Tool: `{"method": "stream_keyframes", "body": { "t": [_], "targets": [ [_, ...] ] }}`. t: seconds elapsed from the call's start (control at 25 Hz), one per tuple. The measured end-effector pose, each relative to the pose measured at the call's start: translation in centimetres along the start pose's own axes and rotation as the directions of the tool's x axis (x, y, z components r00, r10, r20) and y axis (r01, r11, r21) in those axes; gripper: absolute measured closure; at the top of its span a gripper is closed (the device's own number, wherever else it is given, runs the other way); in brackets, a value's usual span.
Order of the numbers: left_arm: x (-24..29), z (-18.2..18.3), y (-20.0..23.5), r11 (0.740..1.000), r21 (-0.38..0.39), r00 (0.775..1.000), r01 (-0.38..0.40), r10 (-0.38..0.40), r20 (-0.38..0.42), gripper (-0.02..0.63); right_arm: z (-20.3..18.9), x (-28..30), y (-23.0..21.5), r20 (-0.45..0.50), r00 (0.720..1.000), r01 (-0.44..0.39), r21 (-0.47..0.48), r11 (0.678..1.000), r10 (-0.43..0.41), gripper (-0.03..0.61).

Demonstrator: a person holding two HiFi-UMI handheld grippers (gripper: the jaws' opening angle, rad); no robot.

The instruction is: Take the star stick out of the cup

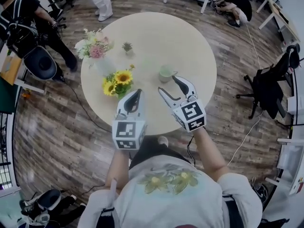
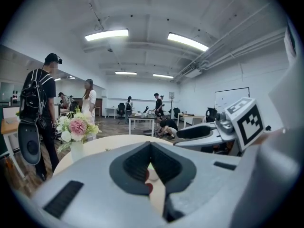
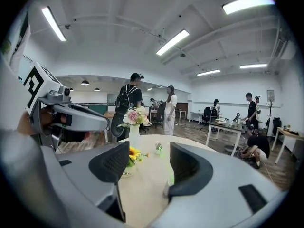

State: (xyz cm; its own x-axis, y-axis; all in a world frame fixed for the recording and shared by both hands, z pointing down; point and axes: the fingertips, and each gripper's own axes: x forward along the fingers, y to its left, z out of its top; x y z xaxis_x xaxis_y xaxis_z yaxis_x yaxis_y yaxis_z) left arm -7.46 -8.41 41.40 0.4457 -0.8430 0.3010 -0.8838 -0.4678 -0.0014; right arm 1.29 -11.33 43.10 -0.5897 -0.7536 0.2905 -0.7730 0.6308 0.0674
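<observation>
We see a pale green cup (image 1: 165,73) upright on the round tabletop (image 1: 199,42), just to the 3 o'clock side of its centre, with its handle turned toward 3 o'clock. In no view can we make out the star stick, so we cannot tell which way it points or how its long axis runs. In the head view the cup's mouth shows only a pale blur.

The right hand-held gripper (image 1: 168,85) is released, with its jaws wide apart and aimed toward 11 o'clock at the cup. Its outer jaw tip sits just beside the cup's handle and its inner tip sits near the cup at 6 o'clock. Nothing is between them. In the right gripper view (image 3: 149,148) a green sliver of the cup (image 3: 170,178) peeks out beside the right-hand pad.

The left hand-held gripper (image 1: 137,95) is clenched, tips together, and points toward 12 o'clock from the 6 o'clock edge of the tabletop. In the left gripper view (image 2: 151,146) the pads meet at the tips. Small pale and red shapes show through the gap below, too blurred for us to name.

Sunflowers (image 1: 118,81) stand at 8 o'clock, just beyond the left tips. A pink-and-white bouquet (image 1: 94,46) in a white vase stands at 10 o'clock, and a small potted plant (image 1: 127,47) at 11 o'clock.
</observation>
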Motion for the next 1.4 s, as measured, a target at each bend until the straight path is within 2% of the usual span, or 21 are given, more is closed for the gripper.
{"method": "stream_keyframes", "body": {
  "t": [0.2,0.52,0.88,1.08,1.4],
  "targets": [
    [2.2,0.2,1.5,0.999,-0.012,1.000,0.030,-0.030,-0.006,0.614,-0.6,2.7,-1.0,-0.045,0.999,0.009,-0.024,1.000,-0.010,0.302],
    [5.5,0.3,3.0,0.995,-0.015,0.995,0.103,-0.103,-0.002,0.614,-2.7,7.0,-1.7,-0.146,0.989,-0.026,-0.078,0.997,0.015,0.302],
    [8.1,-1.0,3.0,0.986,-0.034,0.986,0.164,-0.165,-0.034,0.614,-4.6,10.9,-2.4,-0.210,0.978,-0.042,-0.123,0.992,0.015,0.302],
    [9.2,-1.0,3.3,0.988,-0.045,0.988,0.145,-0.147,-0.051,0.614,-5.7,12.7,-2.9,-0.259,0.965,-0.088,-0.151,0.985,0.046,0.302],
    [11.2,-0.3,4.6,0.995,-0.080,0.997,0.051,-0.055,-0.058,0.614,-8.2,14.9,-3.9,-0.315,0.942,-0.168,-0.158,0.973,0.112,0.302]
  ]
}}
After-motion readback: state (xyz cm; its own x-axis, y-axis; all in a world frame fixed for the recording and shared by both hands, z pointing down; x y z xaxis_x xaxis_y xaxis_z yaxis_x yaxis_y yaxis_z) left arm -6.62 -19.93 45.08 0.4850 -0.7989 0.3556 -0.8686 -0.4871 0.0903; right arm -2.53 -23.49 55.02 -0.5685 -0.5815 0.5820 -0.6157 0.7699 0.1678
